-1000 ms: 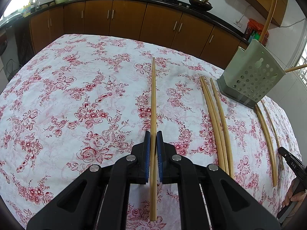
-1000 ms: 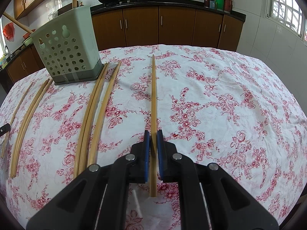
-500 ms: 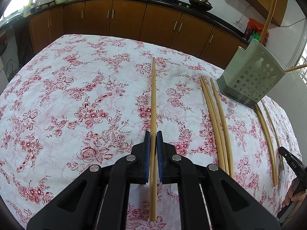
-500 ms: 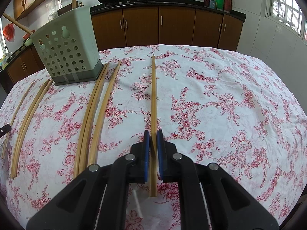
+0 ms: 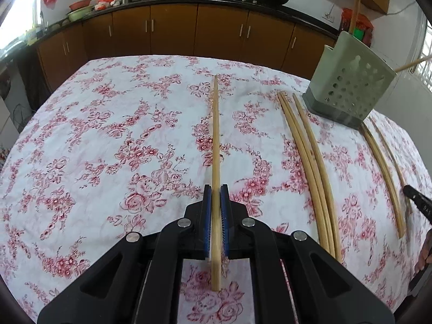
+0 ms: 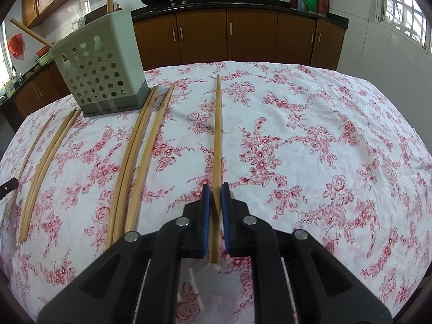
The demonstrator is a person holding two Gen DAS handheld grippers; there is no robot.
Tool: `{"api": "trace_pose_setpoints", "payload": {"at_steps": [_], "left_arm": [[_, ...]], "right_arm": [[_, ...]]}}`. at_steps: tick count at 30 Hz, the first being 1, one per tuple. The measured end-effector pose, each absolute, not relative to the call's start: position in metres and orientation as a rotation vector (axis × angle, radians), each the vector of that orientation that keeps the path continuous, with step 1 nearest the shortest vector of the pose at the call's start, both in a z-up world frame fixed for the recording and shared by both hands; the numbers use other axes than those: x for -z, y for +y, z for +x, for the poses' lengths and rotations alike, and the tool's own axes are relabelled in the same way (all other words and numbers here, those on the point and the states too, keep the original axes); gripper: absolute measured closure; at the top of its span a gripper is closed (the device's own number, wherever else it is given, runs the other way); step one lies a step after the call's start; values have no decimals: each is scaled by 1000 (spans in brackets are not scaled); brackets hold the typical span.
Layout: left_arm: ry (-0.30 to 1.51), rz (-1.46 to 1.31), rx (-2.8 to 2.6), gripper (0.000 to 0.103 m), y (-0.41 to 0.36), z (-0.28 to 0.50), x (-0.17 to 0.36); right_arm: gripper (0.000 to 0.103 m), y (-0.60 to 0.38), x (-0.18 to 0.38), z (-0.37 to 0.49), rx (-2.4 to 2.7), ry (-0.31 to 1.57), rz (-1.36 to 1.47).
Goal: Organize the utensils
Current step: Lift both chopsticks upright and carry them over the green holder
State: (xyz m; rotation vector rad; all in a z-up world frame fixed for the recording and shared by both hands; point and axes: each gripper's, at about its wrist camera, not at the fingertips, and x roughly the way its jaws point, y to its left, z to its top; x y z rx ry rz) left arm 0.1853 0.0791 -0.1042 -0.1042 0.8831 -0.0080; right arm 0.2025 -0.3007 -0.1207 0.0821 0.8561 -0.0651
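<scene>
My left gripper (image 5: 215,189) is shut on a long bamboo chopstick (image 5: 215,140) that points away over the floral tablecloth. My right gripper (image 6: 216,187) is shut on another long chopstick (image 6: 217,129). A pale green perforated utensil holder (image 5: 348,89) stands at the far right in the left wrist view and at the far left in the right wrist view (image 6: 100,67), with chopsticks standing in it. Several more chopsticks (image 5: 307,159) lie on the cloth between the two grippers; they also show in the right wrist view (image 6: 135,159).
The table is covered by a white cloth with red flowers (image 5: 108,148). Further chopsticks (image 6: 43,167) lie beyond the holder. Brown kitchen cabinets (image 6: 243,37) with a dark counter and woks run behind the table. The right gripper's tip (image 5: 417,202) shows at the left view's right edge.
The left gripper with its chopstick has risen and tilted slightly, showing more of the counter. The right gripper has barely moved.
</scene>
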Motion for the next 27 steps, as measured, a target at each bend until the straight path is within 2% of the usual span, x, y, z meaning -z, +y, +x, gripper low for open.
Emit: {"api": "trace_pose_setpoints", "payload": {"at_steps": [6, 16, 27], "left_arm": [[889, -48, 13, 95, 73, 182, 100], [582, -99, 32, 96, 85, 174, -14], [480, -120, 85, 96, 85, 179, -70]], "right_arm": [[95, -305, 104, 198, 60, 811, 104], [95, -301, 5, 185, 55, 528, 102], [95, -301, -64, 181, -9, 384, 168]]}}
